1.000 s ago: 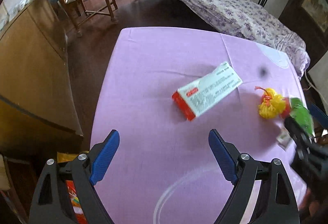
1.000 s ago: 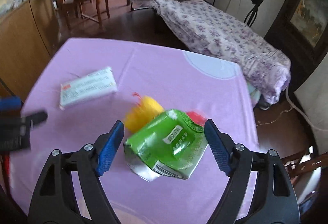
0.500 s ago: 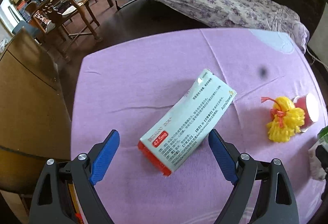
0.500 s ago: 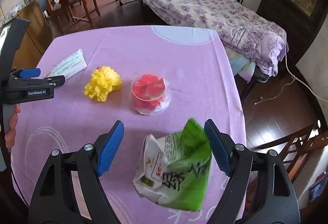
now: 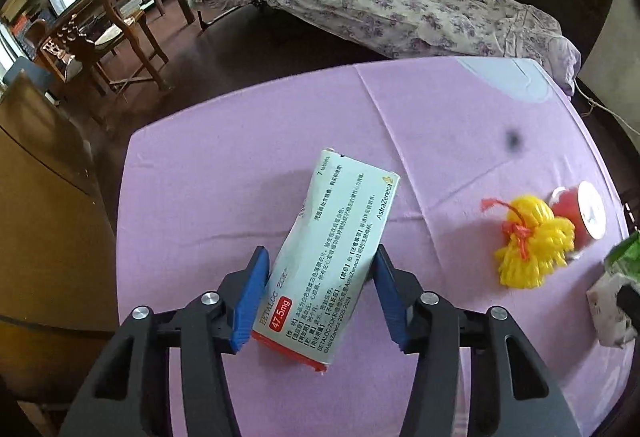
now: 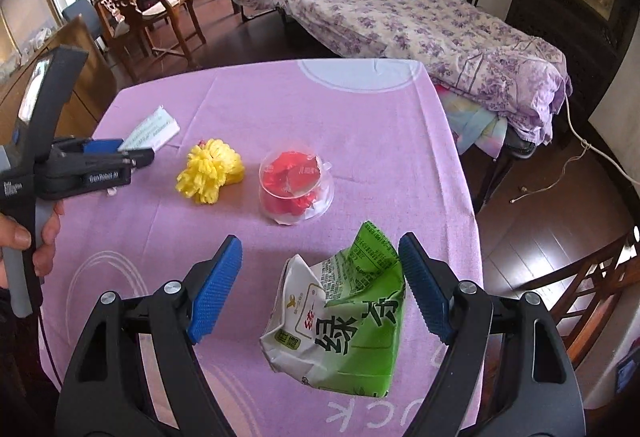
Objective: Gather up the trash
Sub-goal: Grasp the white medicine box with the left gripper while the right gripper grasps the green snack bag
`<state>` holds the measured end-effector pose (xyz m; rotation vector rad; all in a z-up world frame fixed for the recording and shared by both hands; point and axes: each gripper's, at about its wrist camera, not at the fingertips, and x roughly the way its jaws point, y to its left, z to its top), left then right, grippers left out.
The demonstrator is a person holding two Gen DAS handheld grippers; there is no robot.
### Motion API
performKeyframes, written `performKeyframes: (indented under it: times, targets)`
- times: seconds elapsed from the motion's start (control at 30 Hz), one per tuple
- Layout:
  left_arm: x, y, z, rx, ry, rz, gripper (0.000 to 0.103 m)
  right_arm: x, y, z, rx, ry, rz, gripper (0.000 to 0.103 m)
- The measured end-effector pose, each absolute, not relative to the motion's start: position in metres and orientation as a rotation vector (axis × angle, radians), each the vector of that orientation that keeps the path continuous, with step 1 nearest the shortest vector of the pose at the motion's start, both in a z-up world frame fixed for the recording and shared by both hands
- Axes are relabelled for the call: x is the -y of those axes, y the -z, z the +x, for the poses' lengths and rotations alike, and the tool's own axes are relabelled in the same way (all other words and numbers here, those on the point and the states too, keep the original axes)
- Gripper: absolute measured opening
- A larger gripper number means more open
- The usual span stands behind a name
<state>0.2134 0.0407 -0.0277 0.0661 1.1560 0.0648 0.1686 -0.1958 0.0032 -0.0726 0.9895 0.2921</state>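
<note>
On the purple tablecloth (image 5: 240, 165), left claw (image 5: 318, 291) closing around medicine box (image 5: 336, 237); right claw (image 6: 320, 285) apart.

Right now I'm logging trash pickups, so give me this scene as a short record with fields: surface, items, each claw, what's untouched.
surface: table under a purple cloth
left claw: jaws closing, medicine box between the blue pads
right claw: around the crumpled green drink carton; far pad touches it, near pad stands clear
untouched items: yellow string bundle; clear cup with red wrappers, side by side mid-table
person: a hand holds the left claw's handle
</note>
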Motion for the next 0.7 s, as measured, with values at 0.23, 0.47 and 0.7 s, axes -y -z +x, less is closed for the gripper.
performKeyframes:
  times: [0.23, 0.47, 0.7]
  targets:
    - [-0.045, -0.002, 0.173, -1.115, -0.057, -0.067, 0.050, 0.213, -0.012, 0.157, -0.979, -0.300, -0.031, 0.083]
    - [-0.045, -0.019, 0.129, -1.082, -0.057, -0.165, 0.050, 0.214, 0.008, 0.158, -1.035, -0.272, -0.040, 0.083]
    - [-0.053, -0.007, 0.100, -1.099, -0.098, -0.248, 0.051, 0.203, 0.026, 0.157, -1.070, -0.299, -0.075, 0.083]
